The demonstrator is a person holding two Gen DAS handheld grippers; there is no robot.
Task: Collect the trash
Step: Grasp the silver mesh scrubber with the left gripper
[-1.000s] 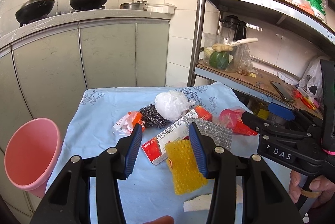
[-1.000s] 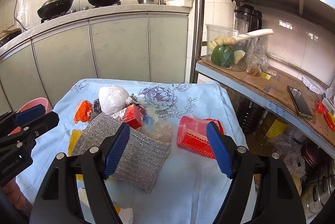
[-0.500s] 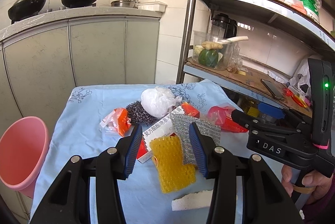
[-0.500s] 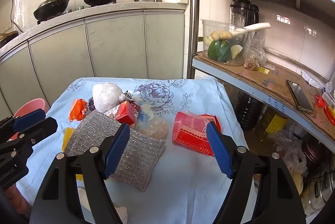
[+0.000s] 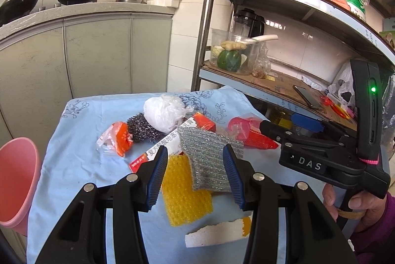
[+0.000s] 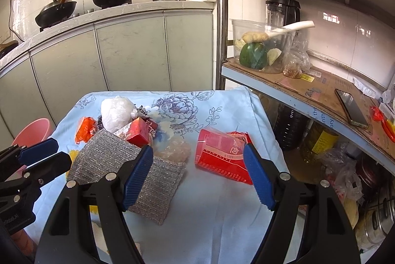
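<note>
Trash lies on a blue flowered cloth [image 5: 81, 160]: a white bag ball [image 5: 165, 113], steel wool [image 5: 140, 127], an orange wrapper [image 5: 118, 138], a red-and-white box [image 5: 155, 151], a silver scouring pad [image 5: 207, 155], a yellow sponge [image 5: 185, 192], a red packet [image 5: 249, 134] and a white scrap [image 5: 217, 230]. My left gripper [image 5: 195, 172] is open above the sponge and pad, holding nothing. My right gripper [image 6: 197, 172] hovers open in front of the red packet [image 6: 219, 155], with the pad [image 6: 111, 157] at its left finger. Each gripper shows in the other's view [image 5: 279, 127] [image 6: 61, 152].
A pink bin [image 5: 17, 180] stands on the floor left of the table. A metal shelf rack [image 6: 308, 96] with a food tub, a blender and a phone lines the right side. Grey cabinets with woks on the counter [image 5: 98, 9] stand behind.
The left gripper has swung a little to the right, so the silver pad and yellow sponge now sit between its fingers. The right gripper has hardly moved. Both stay open.
</note>
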